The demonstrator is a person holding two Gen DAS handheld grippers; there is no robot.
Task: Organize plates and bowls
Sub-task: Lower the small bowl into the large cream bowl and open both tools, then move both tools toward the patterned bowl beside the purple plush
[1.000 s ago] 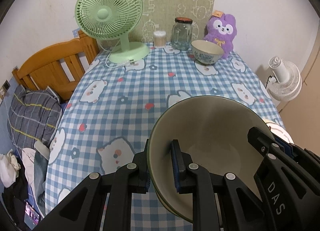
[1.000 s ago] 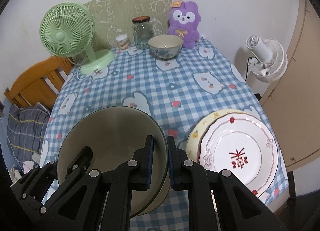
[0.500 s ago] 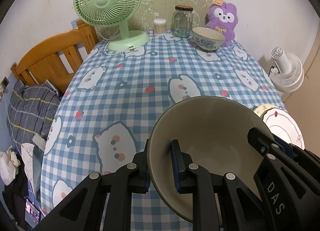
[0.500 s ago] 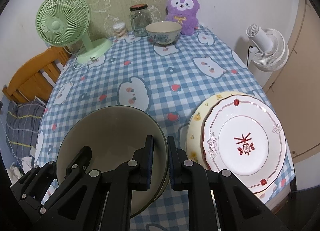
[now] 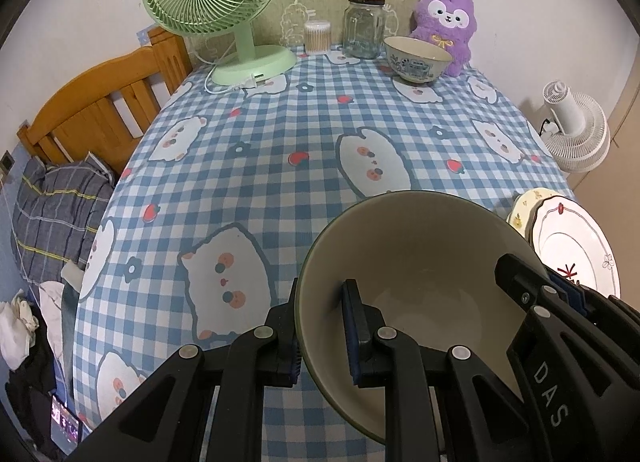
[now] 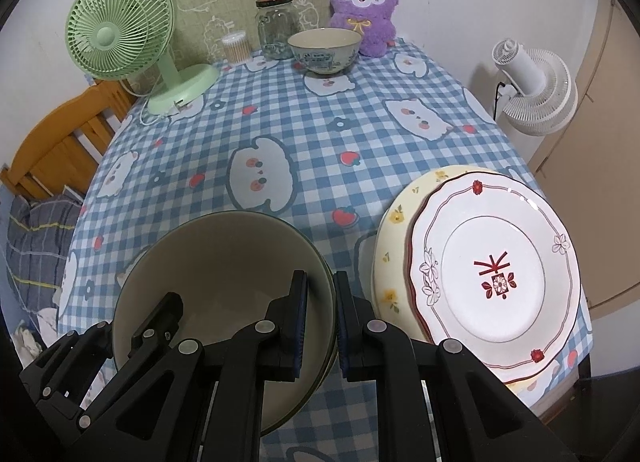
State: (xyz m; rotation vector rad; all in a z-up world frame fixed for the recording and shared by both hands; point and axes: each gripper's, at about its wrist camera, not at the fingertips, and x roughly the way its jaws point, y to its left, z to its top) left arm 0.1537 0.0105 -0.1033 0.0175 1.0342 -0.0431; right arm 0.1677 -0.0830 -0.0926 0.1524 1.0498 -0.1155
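- Checked tablecloth (image 5: 280, 166) covers the table; wooden bed frame (image 5: 92, 102) left of it.
- Left gripper (image 5: 320, 332) and right gripper (image 6: 320, 320) each pinch the grey bowl's (image 6: 224, 262) rim.
- Stacked plates (image 6: 496, 274) lie just right of the bowl.

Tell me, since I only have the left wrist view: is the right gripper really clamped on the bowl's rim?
Observer: Yes. In the right wrist view the right gripper pinches the bowl at its rim, one finger inside and one outside.
Operator: My view cuts off the plates. What's there?
Observer: A white plate with a red motif lies on top of a yellow flowered plate.
Operator: Does the bowl touch them?
Observer: No. Checked tablecloth shows between the bowl's rim and the stack.
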